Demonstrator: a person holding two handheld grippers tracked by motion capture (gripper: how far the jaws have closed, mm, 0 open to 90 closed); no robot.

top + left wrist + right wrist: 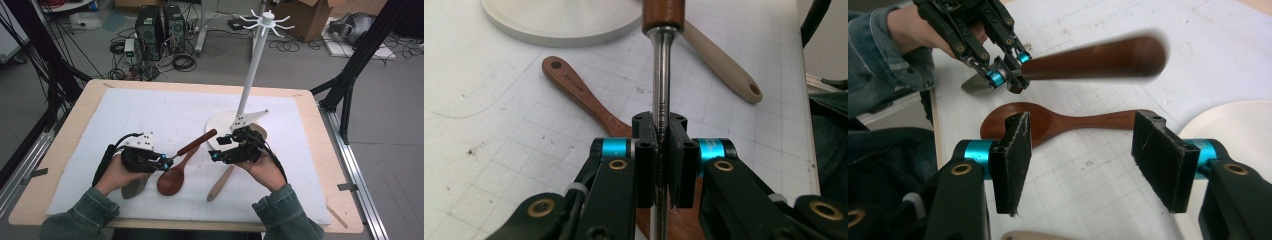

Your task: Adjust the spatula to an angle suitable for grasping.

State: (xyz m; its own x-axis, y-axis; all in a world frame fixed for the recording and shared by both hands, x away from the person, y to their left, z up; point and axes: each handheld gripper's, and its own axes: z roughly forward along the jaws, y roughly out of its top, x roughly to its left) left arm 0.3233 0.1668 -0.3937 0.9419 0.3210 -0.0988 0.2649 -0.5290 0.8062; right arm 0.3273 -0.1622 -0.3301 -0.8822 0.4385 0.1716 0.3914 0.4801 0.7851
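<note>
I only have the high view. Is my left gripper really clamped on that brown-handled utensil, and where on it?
Observer: Yes. The left gripper is shut on the brown-handled utensil, on its metal shank just below the wood.
Operator: And the right one?
Observer: The right gripper is open, with nothing between its pads.
Operator: What is ahead of it?
Observer: The wooden spoon lies crosswise just beyond its jaws, under the raised handle.

A lab: computer towers [160, 27], tangled cables [182, 61] and cardboard boxes [312, 15] crowd the floor beyond the table [65, 140].
</note>
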